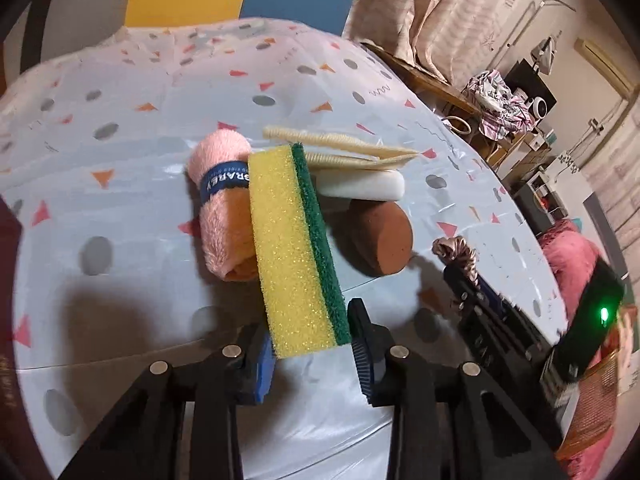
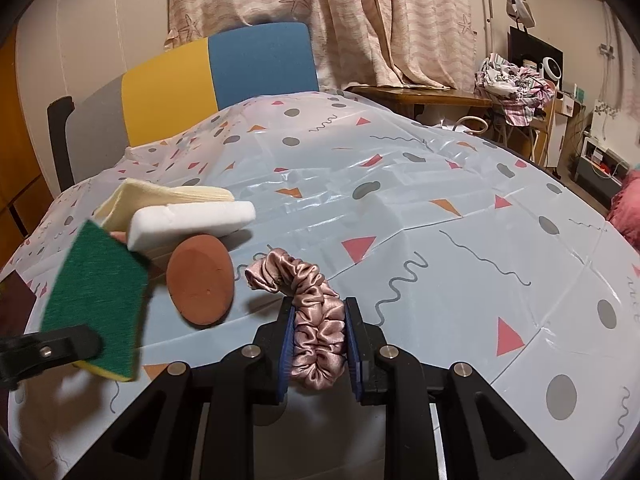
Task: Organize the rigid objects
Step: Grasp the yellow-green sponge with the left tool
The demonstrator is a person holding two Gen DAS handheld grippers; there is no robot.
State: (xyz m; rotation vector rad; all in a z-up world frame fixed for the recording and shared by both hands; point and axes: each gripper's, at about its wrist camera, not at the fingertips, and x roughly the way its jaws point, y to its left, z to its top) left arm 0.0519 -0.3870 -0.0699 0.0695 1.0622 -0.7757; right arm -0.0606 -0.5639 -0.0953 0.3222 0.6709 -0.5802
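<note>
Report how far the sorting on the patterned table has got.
Already grouped: the pink towel roll, cream cloth, white foam block and brown oval piece sit clustered together. In hand: the left gripper holds the yellow-green sponge beside that cluster; the right gripper is shut on the pink scrunchie. Left: both held items are not yet set down.

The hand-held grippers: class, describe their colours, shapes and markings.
Each hand-held gripper, left and right, has a black angular frame with triangular cut-outs, round silver bolt heads at the joints, and two black fingers faced with ribbed blue pads. No cables or sleeves show.
</note>
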